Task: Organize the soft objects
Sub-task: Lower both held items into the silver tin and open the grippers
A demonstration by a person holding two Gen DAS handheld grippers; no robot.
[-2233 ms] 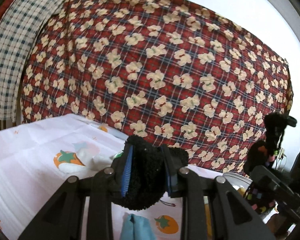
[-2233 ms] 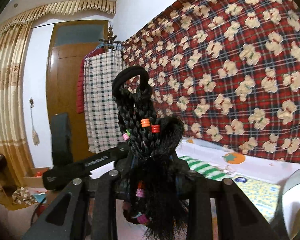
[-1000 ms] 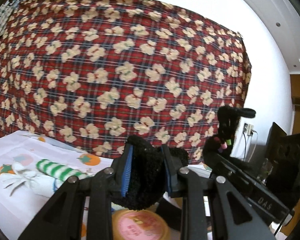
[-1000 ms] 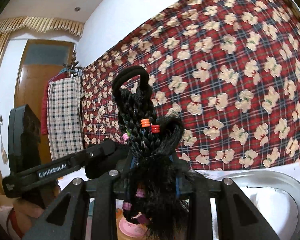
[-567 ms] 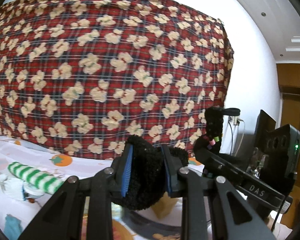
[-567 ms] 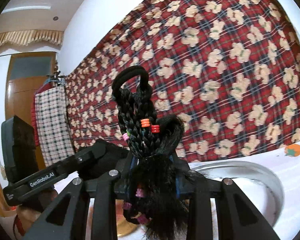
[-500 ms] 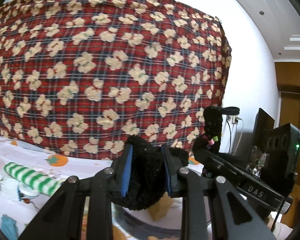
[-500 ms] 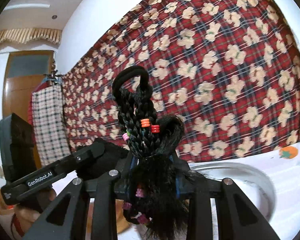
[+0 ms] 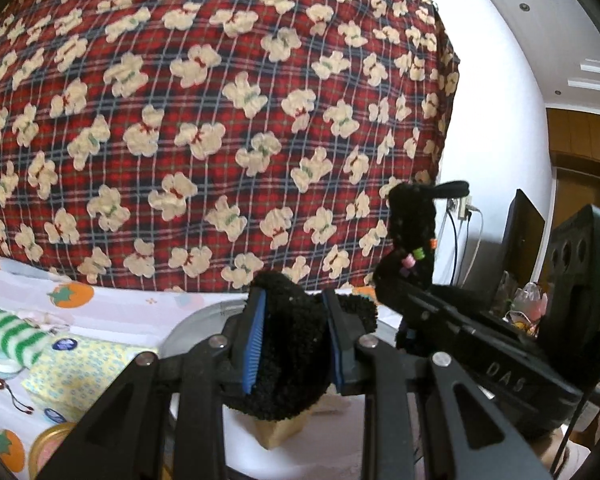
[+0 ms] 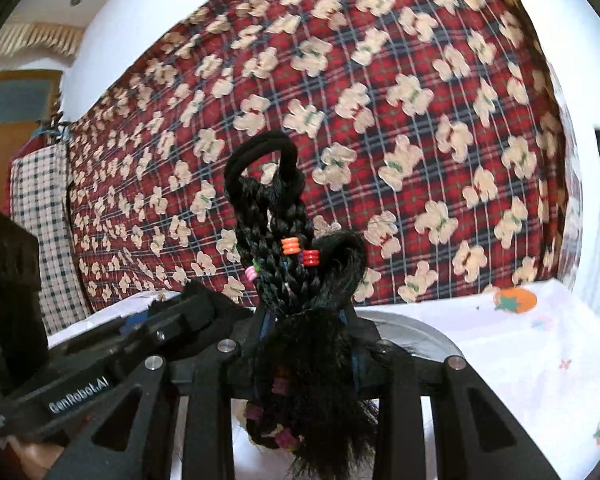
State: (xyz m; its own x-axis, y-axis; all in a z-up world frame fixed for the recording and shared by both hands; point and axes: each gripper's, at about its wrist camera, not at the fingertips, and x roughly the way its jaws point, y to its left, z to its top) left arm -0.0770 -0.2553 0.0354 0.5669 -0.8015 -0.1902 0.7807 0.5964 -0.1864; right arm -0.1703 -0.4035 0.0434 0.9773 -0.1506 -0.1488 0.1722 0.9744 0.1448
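— What have my tongs got at this moment?

— My left gripper (image 9: pixel 294 334) is clamped on a black fuzzy cloth (image 9: pixel 288 354), its blue pads squeezing it from both sides. My right gripper (image 10: pixel 308 344) is clamped on a black braided hairpiece (image 10: pixel 296 280) with coloured beads and an elastic loop standing up on top; loose hair hangs below the jaws.

— And where are they over the table?

— Both are held in the air above a round metal basin (image 9: pixel 198 322) near the far edge of the table (image 9: pixel 140 308), under the red plaid bear-print cloth (image 9: pixel 204 120) on the wall. From the left wrist I see the right gripper just beside mine, on its right.

— Anything else on the table?

— A green-striped roll (image 9: pixel 8 330) and a yellow patterned packet (image 9: pixel 72 376) lie toward the left edge.
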